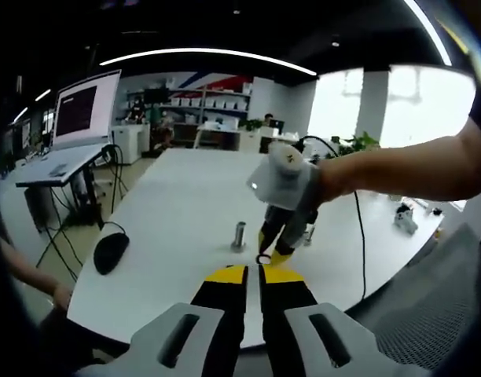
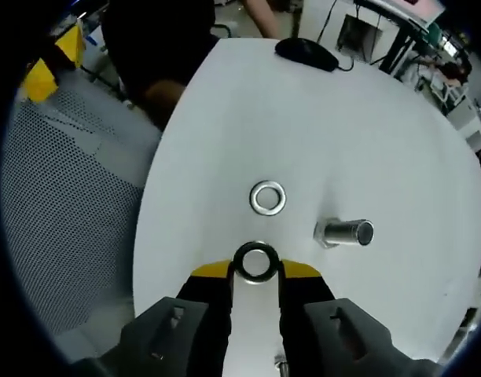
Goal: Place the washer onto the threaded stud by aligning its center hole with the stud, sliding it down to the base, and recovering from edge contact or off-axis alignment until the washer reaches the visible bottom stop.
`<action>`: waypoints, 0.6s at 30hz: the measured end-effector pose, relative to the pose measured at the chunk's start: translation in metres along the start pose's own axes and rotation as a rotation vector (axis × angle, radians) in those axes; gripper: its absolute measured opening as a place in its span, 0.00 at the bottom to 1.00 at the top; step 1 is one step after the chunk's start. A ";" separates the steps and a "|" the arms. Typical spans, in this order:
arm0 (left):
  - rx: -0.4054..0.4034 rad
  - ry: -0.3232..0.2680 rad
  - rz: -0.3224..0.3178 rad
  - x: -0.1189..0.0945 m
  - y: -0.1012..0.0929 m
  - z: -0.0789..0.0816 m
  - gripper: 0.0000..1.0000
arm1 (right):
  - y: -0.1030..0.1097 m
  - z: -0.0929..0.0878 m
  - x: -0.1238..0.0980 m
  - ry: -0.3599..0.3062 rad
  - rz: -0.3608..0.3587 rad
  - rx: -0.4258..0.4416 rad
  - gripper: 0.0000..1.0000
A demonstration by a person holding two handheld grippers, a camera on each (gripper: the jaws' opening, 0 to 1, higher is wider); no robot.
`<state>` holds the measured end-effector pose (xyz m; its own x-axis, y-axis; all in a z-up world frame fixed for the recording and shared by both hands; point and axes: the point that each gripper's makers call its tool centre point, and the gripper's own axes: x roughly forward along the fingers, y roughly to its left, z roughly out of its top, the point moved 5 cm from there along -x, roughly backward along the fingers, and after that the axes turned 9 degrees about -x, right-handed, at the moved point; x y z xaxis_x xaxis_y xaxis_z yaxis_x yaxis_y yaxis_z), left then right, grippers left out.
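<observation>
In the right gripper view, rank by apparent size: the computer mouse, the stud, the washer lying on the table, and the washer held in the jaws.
1. Computer mouse, though farthest away.
2. Stud.
3. Held washer and loose washer look about alike; the held one is nearer the camera, so no ranking between them.

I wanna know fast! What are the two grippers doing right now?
Left gripper: shut, holding nothing.
Right gripper: shut on a washer.

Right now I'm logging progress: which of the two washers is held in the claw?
The washer clamped between the right claw tips; the other washer lies loose on the table.
</observation>
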<state>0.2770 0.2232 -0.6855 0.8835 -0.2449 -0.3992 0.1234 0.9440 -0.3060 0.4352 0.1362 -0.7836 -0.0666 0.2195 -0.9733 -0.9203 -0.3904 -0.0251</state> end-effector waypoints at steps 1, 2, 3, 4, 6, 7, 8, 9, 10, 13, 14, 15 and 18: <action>-0.001 0.000 0.000 0.000 0.000 0.000 0.03 | -0.001 -0.001 -0.003 0.005 -0.004 -0.006 0.22; -0.001 0.000 0.000 0.000 0.000 0.000 0.03 | -0.002 0.000 -0.005 0.008 -0.007 -0.009 0.22; -0.001 -0.001 0.000 0.000 0.000 0.000 0.03 | -0.004 -0.001 -0.008 0.010 -0.006 -0.013 0.22; -0.002 -0.001 0.000 0.000 0.000 0.000 0.03 | -0.006 -0.001 -0.011 0.014 -0.007 -0.022 0.22; -0.002 0.000 -0.001 0.000 0.000 0.000 0.03 | -0.008 0.000 -0.016 0.022 -0.008 -0.039 0.22; -0.002 0.000 -0.001 0.000 0.000 0.000 0.03 | -0.009 0.000 -0.017 0.025 -0.007 -0.045 0.22; -0.001 0.000 -0.002 0.000 0.000 0.000 0.03 | -0.011 0.000 -0.020 0.027 -0.008 -0.052 0.22; -0.001 0.000 -0.002 0.000 0.000 0.000 0.03 | -0.012 0.001 -0.022 0.026 -0.009 -0.055 0.22; -0.002 0.000 -0.002 0.000 0.000 0.000 0.03 | -0.016 0.001 -0.024 0.024 -0.010 -0.053 0.22; -0.003 0.000 -0.002 0.000 0.000 0.000 0.03 | -0.020 0.002 -0.027 0.026 -0.012 -0.066 0.22; -0.003 0.000 -0.002 0.000 0.000 0.000 0.03 | -0.022 0.002 -0.028 0.034 -0.013 -0.076 0.22; -0.003 0.000 -0.002 0.000 0.000 0.000 0.03 | -0.023 0.003 -0.028 0.035 -0.016 -0.080 0.22; -0.005 -0.001 -0.002 0.000 0.000 0.000 0.03 | -0.030 0.005 -0.031 0.037 -0.028 -0.088 0.22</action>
<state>0.2770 0.2234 -0.6858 0.8838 -0.2463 -0.3977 0.1229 0.9426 -0.3106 0.4630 0.1460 -0.7515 -0.0257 0.1983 -0.9798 -0.8843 -0.4617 -0.0703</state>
